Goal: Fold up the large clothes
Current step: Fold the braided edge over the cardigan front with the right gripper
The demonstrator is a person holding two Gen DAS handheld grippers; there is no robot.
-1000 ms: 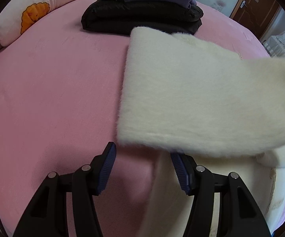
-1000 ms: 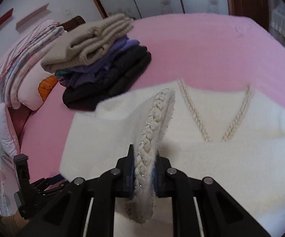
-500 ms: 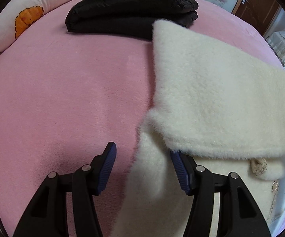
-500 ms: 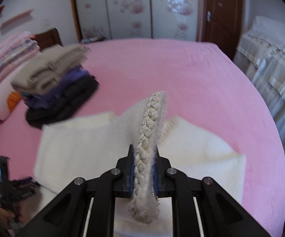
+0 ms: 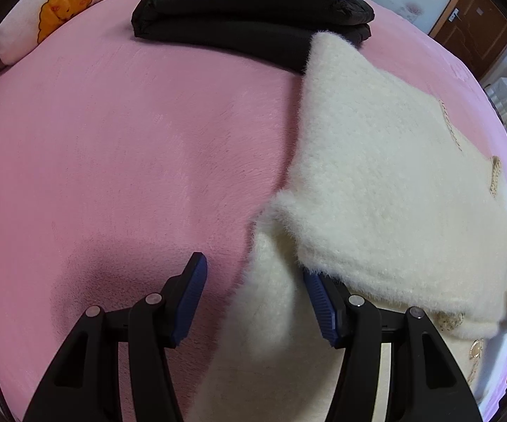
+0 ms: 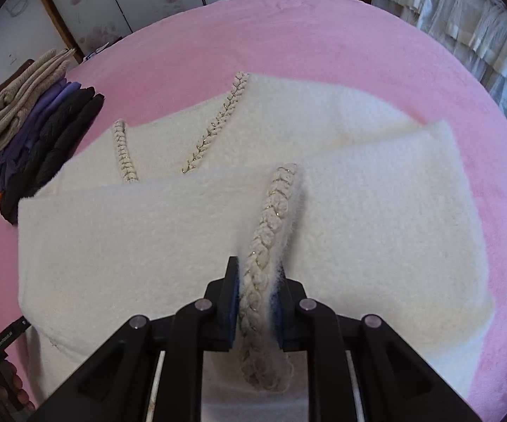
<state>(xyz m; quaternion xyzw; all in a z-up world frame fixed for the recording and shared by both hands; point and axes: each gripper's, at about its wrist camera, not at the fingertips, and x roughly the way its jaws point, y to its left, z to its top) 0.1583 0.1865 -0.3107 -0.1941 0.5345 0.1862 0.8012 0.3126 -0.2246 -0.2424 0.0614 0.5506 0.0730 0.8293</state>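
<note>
A fluffy cream cardigan (image 6: 376,211) with braided trim lies spread on the pink bed (image 6: 323,35). One sleeve is folded across its body. My right gripper (image 6: 256,302) is shut on the braided cuff (image 6: 274,218) of that sleeve, held low over the garment. In the left wrist view the cardigan (image 5: 376,183) lies to the right, and its lower part runs down between my fingers. My left gripper (image 5: 255,281) is open and holds nothing, its right finger at the edge of the folded sleeve.
A stack of folded clothes (image 5: 253,10), black at the bottom, sits at the far side of the bed and also shows in the right wrist view (image 6: 38,130). A pillow with an orange print (image 5: 63,10) lies beside it. Wardrobe doors (image 6: 130,0) stand behind.
My right gripper has carried the cuff across and down, laying the sleeve over the cardigan's body. My left gripper has stayed open while its view moved closer to the stack.
</note>
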